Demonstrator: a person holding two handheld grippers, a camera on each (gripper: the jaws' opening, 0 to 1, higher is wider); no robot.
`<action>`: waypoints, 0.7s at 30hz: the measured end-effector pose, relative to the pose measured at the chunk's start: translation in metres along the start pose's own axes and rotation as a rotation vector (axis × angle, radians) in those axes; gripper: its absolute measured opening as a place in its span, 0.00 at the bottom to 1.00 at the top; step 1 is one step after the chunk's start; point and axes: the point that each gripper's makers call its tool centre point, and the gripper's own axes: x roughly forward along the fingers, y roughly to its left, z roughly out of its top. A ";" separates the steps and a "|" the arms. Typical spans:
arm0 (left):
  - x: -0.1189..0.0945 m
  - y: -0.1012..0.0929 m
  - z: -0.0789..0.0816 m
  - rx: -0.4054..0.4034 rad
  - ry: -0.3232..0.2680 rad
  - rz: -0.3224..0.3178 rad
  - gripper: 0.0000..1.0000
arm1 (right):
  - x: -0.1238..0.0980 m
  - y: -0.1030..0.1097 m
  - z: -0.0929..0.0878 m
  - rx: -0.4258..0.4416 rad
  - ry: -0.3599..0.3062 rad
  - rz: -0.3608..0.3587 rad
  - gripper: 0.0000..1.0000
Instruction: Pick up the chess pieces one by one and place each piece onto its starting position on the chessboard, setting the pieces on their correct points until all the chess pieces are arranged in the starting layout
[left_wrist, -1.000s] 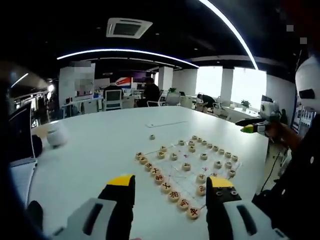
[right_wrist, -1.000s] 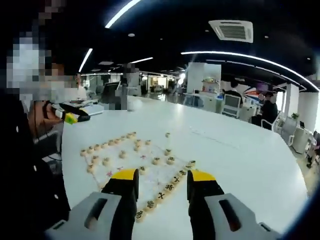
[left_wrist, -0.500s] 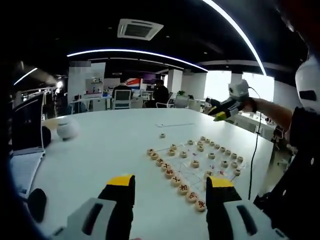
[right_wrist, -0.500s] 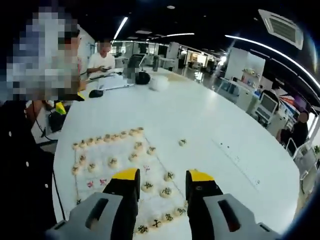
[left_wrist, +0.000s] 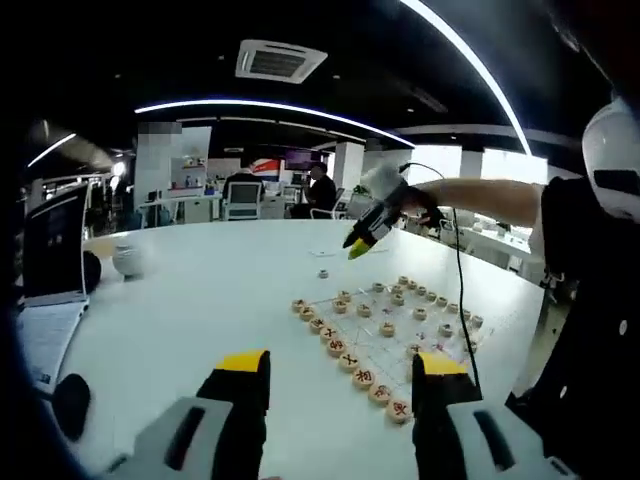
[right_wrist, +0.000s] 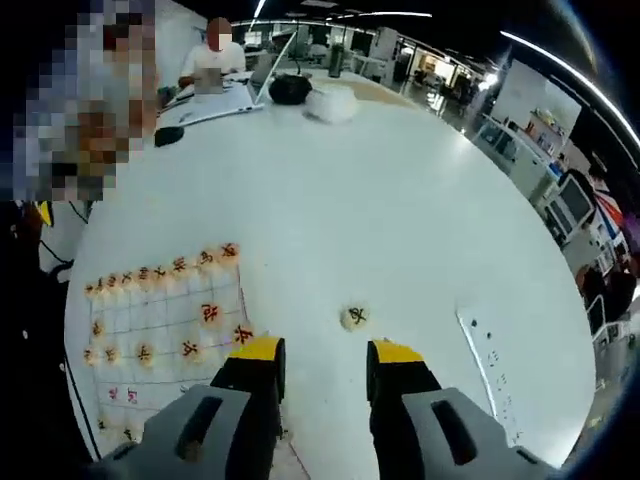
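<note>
Left gripper view: one left hand-held gripper (left_wrist: 343, 372) is seen with its two yellow-tipped jaws spread apart and nothing between them, held above the white surface (left_wrist: 200, 300).
Right gripper view: one right hand-held gripper (right_wrist: 320, 355) is seen with its two jaws parted and empty, above the surface (right_wrist: 400, 200); the same gripper (left_wrist: 362, 240) is seen reaching over the far side of the board in the left gripper view.
Chessboard: one board (left_wrist: 400, 330) is laid flat on the surface; in the right gripper view it (right_wrist: 160, 340) lies to the left of the jaws.
Lone chess piece: one round piece (right_wrist: 354, 318) lies off the board on bare surface, just beyond the right gripper's jaw tips; it (left_wrist: 322, 273) is seen past the board's far corner in the left gripper view.
Pieces on board: one row of eight (left_wrist: 350, 360) is counted along the near edge in the left gripper view; another row and several scattered pieces lie behind it, too small to be counted surely.
Other things: one laptop (left_wrist: 50, 260) is seen at the surface's left edge.
</note>
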 end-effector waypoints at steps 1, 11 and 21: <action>-0.001 0.000 0.000 -0.001 -0.001 0.002 0.58 | 0.005 -0.001 0.000 -0.002 0.012 0.002 0.33; -0.009 0.005 -0.007 -0.017 0.009 0.027 0.58 | 0.049 -0.002 -0.005 0.093 0.094 0.032 0.31; -0.006 0.003 -0.008 -0.020 0.015 0.020 0.58 | 0.058 -0.015 -0.011 0.142 0.095 0.021 0.23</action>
